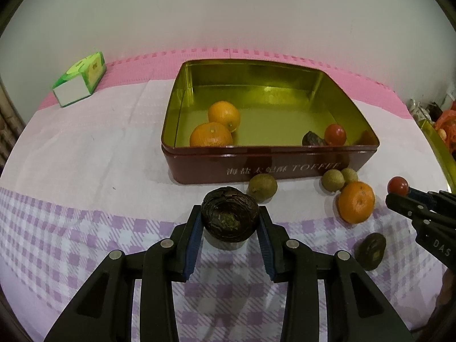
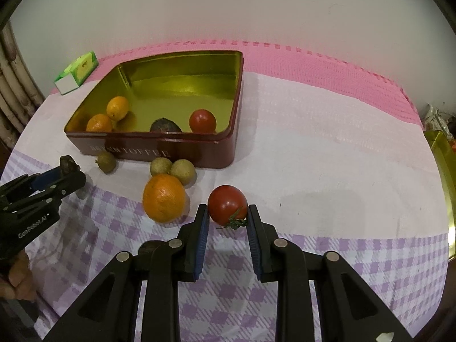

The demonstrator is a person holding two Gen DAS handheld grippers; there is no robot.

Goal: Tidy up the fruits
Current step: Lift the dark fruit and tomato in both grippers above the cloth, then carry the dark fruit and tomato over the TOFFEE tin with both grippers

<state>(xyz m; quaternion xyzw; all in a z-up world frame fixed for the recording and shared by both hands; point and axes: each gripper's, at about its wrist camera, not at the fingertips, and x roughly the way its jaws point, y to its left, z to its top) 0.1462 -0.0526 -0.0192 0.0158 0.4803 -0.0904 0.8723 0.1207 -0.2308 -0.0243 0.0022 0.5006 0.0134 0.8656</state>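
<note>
The tin [image 1: 270, 168] is viewed close from its front by the left wrist camera, and from its front-right corner by the right wrist camera; the tin [image 2: 159, 151] and the fruit before it are shared.

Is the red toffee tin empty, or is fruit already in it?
Partly filled. The red toffee tin holds two oranges, a red tomato and a dark wrinkled fruit; most of its gold floor is bare.
</note>
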